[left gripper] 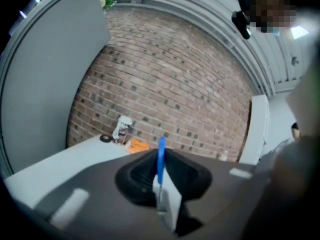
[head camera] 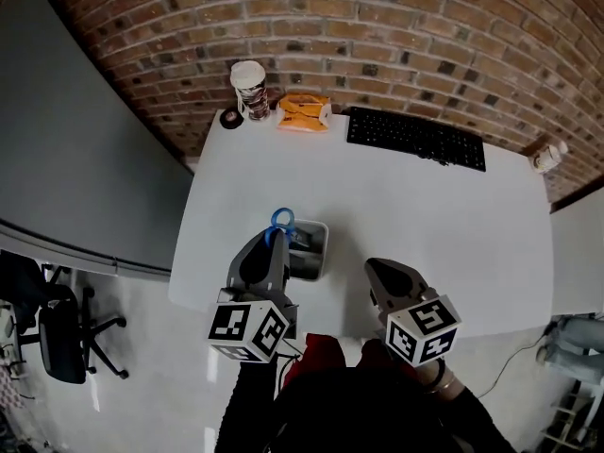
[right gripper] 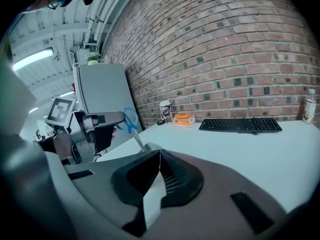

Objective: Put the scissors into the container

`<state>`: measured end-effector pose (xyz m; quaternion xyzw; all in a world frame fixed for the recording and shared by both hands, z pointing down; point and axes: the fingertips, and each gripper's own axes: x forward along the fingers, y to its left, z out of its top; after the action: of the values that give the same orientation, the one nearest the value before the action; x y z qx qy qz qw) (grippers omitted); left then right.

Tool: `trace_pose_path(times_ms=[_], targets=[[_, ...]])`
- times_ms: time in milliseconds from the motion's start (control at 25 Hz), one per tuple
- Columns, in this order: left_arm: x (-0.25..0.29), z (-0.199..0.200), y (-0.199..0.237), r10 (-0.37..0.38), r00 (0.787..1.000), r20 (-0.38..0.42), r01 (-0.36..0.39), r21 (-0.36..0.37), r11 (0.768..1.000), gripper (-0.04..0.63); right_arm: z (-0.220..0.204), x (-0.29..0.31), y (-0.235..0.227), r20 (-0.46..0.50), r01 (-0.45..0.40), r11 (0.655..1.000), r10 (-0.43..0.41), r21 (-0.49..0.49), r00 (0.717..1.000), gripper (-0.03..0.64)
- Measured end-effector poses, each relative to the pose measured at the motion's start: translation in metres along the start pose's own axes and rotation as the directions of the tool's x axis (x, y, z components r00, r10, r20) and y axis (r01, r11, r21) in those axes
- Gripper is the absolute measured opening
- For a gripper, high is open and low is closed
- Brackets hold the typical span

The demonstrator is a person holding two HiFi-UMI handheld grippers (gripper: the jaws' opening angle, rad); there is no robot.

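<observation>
The scissors (head camera: 281,220) have blue loop handles, and my left gripper (head camera: 271,239) is shut on them with the handles pointing up. They hang over the left part of a small pale grey container (head camera: 315,253) near the white table's front edge. In the left gripper view the blue handle (left gripper: 161,156) shows edge-on between the closed jaws. The right gripper view shows the scissors (right gripper: 131,121) with blades pointing down toward the container (right gripper: 151,146). My right gripper (head camera: 370,264) hovers to the right of the container, jaws shut, nothing in them (right gripper: 160,153).
At the table's (head camera: 444,225) far edge lie a black keyboard (head camera: 415,138), an orange packet (head camera: 303,112), a paper cup (head camera: 249,88) and a black tape roll (head camera: 230,118). A small bottle (head camera: 550,156) stands far right. An office chair (head camera: 57,333) is on the floor at left.
</observation>
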<state>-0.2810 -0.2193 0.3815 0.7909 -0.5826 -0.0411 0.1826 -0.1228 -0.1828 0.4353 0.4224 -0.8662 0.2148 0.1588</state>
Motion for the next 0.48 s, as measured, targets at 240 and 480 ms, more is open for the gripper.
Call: trace_pose_path(times_ms=[240, 480], targets=[[0.021, -0.014, 0.002, -0.041, 0.998, -0.052, 0.041, -0.011, 0.999, 0.044, -0.006, 0.006, -0.003, -0.015, 0.031, 0.999, -0.03, 0.031, 0.999, 0.009], [0.034, -0.033, 0.007, -0.056, 0.993, -0.108, 0.054, -0.021, 0.998, 0.044, -0.014, 0.016, -0.008, -0.039, 0.047, 0.997, -0.045, 0.054, 0.998, 0.009]])
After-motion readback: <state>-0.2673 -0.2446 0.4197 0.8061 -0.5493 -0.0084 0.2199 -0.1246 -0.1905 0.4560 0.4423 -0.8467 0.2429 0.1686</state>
